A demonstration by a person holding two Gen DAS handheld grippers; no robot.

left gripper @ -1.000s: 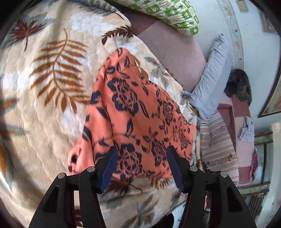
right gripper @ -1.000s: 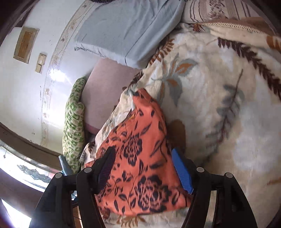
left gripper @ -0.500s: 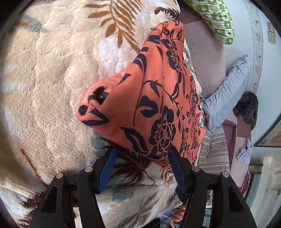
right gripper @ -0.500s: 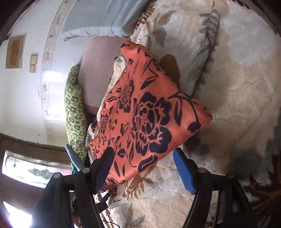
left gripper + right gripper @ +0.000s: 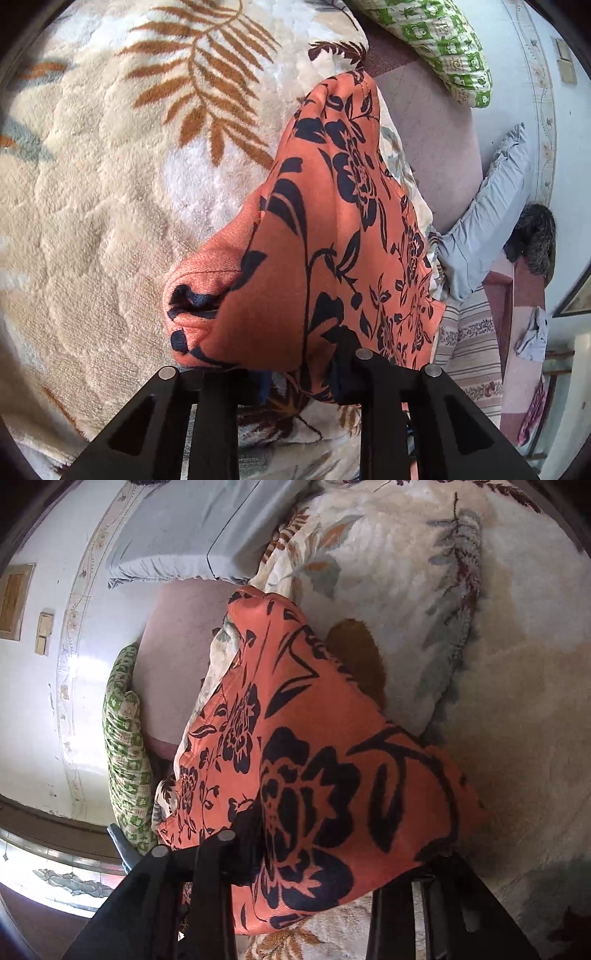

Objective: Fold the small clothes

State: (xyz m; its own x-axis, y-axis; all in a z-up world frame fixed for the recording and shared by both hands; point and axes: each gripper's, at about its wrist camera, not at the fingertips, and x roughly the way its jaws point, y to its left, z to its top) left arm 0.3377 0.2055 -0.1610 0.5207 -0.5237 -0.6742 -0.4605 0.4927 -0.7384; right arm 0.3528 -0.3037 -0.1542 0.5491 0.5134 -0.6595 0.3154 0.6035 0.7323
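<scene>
An orange garment with dark blue flowers (image 5: 325, 240) lies on a cream fleece blanket with leaf print (image 5: 92, 184). My left gripper (image 5: 299, 380) is at the garment's near edge, and the cloth drapes over its fingers, which stand narrowed around a fold. In the right wrist view the same garment (image 5: 314, 775) fills the centre, and my right gripper (image 5: 314, 878) has its fingers around the near edge, the cloth bunched between them and hiding the pads.
A green and white patterned pillow (image 5: 436, 44) and a grey pillow (image 5: 484, 206) lie on a pink sheet (image 5: 436, 140) beyond the blanket. A striped cloth (image 5: 469, 354) hangs at the bed's side. A white wall (image 5: 44, 701) stands behind.
Both grippers moved forward onto the garment's near edge and closed from wide open. The cloth now bunches over the fingers and rises from the blanket.
</scene>
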